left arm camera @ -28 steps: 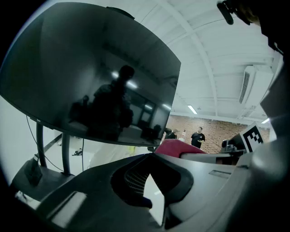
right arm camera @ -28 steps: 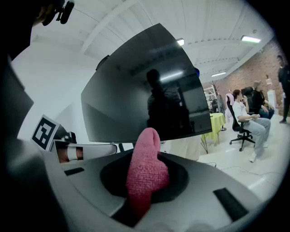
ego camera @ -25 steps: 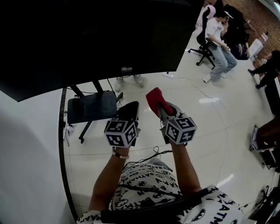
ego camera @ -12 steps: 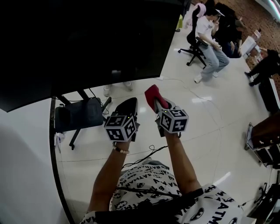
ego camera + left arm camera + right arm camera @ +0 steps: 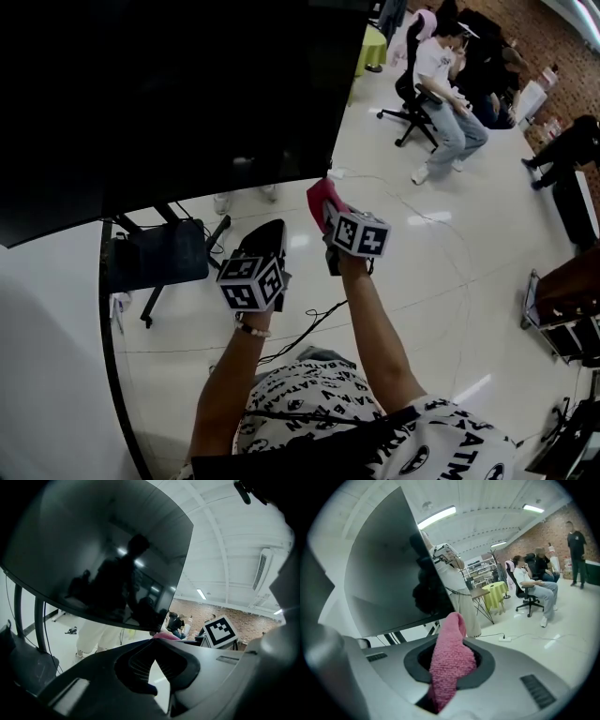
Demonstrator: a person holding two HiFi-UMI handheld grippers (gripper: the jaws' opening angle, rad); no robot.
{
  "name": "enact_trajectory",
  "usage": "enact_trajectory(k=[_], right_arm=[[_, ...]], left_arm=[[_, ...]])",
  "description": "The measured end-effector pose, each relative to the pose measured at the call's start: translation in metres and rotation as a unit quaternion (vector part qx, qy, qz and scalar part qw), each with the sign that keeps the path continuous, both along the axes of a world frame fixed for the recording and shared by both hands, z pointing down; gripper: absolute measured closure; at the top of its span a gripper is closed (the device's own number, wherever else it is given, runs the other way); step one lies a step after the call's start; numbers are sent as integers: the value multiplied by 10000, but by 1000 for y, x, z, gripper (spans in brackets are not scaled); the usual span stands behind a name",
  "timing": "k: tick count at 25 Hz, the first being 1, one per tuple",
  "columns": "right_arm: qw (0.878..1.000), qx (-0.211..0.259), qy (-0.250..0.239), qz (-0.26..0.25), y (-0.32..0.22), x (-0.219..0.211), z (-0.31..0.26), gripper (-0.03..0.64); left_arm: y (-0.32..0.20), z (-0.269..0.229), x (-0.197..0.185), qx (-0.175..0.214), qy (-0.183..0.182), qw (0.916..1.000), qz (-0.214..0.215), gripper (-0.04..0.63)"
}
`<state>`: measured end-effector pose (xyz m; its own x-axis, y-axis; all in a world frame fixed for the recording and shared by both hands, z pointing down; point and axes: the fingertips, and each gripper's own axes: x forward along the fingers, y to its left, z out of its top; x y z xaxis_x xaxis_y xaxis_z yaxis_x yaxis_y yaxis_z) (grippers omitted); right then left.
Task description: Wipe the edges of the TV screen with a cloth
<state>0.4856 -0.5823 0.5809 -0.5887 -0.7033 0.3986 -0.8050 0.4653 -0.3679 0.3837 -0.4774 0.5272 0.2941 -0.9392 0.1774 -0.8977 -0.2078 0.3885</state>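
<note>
The big black TV screen (image 5: 169, 94) fills the upper left of the head view; its lower edge curves down to the left. My right gripper (image 5: 327, 210) is shut on a pink cloth (image 5: 321, 197), and the cloth's tip sits just under the screen's lower right corner. The right gripper view shows the cloth (image 5: 450, 663) standing up between the jaws, with the screen (image 5: 389, 573) to the left. My left gripper (image 5: 274, 230) hangs lower and to the left, shut with nothing in it; in its own view the left gripper (image 5: 152, 641) looks up at the screen (image 5: 103, 550).
The TV stand's legs and dark base (image 5: 155, 258) stand on the white floor below the screen. A cable (image 5: 300, 328) runs across the floor. A seated person on an office chair (image 5: 441, 84) is at the upper right, a yellow-covered table (image 5: 370, 47) behind, a cart (image 5: 562, 319) at right.
My right gripper has carried the cloth up and away from me, closer to the screen's lower right corner. The left gripper has stayed about where it was.
</note>
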Motion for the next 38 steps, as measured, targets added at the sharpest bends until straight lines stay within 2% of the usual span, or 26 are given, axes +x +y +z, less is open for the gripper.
enact_trajectory(k=[5, 12, 19, 30, 38], right_arm=[[9996, 25, -282, -59, -20, -20, -10, 557], [9995, 169, -115, -241, -18, -37, -15, 557], [9984, 173, -119, -517, -10, -81, -18, 557], [9966, 82, -70, -812, 15, -154, -16, 557], [9945, 23, -10, -1051, 40, -214, -18, 557]], left_arm=[[4, 11, -14, -154, 44, 9997, -192, 592], [12, 10, -30, -250, 67, 9990, -362, 592], [24, 6, -56, -279, 26, 9984, -491, 592], [51, 13, -128, -418, 108, 9957, -814, 592], [79, 6, -172, -370, 225, 9945, -957, 592]])
